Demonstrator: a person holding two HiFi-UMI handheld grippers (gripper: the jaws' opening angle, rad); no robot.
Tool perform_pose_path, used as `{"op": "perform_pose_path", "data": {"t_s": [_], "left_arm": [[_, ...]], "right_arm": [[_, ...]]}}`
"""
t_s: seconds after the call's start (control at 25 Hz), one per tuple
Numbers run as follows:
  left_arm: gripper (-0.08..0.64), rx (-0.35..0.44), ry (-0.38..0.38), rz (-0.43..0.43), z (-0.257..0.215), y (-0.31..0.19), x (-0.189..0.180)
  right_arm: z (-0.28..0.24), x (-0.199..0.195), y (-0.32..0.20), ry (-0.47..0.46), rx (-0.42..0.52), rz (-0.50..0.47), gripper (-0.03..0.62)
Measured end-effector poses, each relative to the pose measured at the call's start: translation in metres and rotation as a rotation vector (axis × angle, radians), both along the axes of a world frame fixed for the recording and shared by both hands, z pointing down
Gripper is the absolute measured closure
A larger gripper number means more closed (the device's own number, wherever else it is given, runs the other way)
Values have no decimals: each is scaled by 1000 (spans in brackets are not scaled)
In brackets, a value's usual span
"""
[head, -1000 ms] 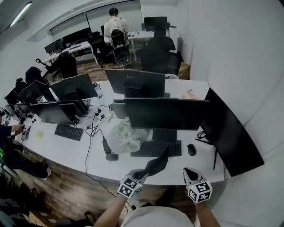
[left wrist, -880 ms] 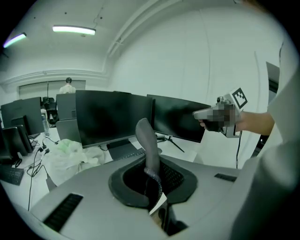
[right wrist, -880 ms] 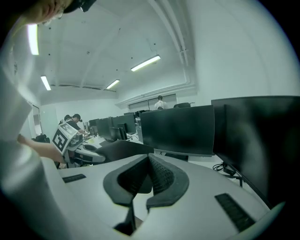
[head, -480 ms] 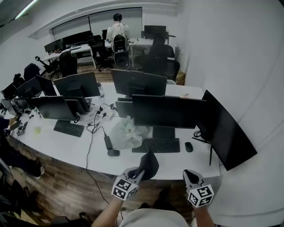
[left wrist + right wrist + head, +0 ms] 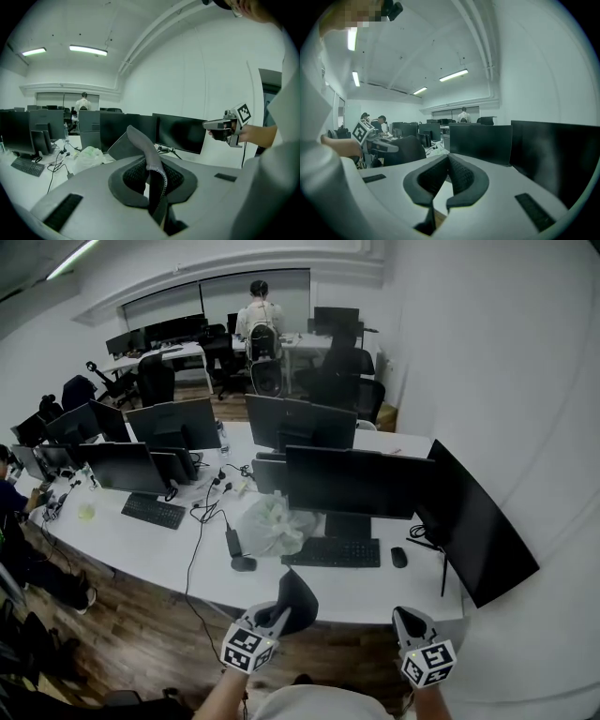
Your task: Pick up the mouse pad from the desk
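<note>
The left gripper has its jaws pinched tight on the mouse pad, which curls up between them, clear of the desk. The right gripper looks closed, with nothing between its jaws.

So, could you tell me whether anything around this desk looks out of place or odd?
The mouse pad is up off the desk, pinched by one edge in the left gripper and curling limply instead of lying flat. A crumpled plastic bag also sits beside the keyboard.
</note>
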State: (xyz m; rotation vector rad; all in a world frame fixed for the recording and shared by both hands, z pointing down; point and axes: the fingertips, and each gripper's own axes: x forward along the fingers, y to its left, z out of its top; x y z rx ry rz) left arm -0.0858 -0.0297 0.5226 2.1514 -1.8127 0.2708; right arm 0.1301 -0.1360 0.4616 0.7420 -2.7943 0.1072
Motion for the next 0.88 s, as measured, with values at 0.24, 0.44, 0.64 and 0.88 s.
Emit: {"op": "perform_pose_path", "data": {"t_s": [0.24, 0.44, 0.64, 0.88], "left_arm": [[517, -5, -20, -51, -10, 7, 10], [517, 7, -35, -71, -21, 8, 20], [517, 15, -44, -79, -28, 9, 31], [517, 27, -54, -85, -37, 7, 41]], "right_arm": [[-9, 20, -3, -5, 21, -32, 581], [-20, 31, -4, -28, 36, -60, 581], [-22, 41, -6, -34, 39, -75, 581], [-26, 49, -9, -43, 37, -87, 581]]}}
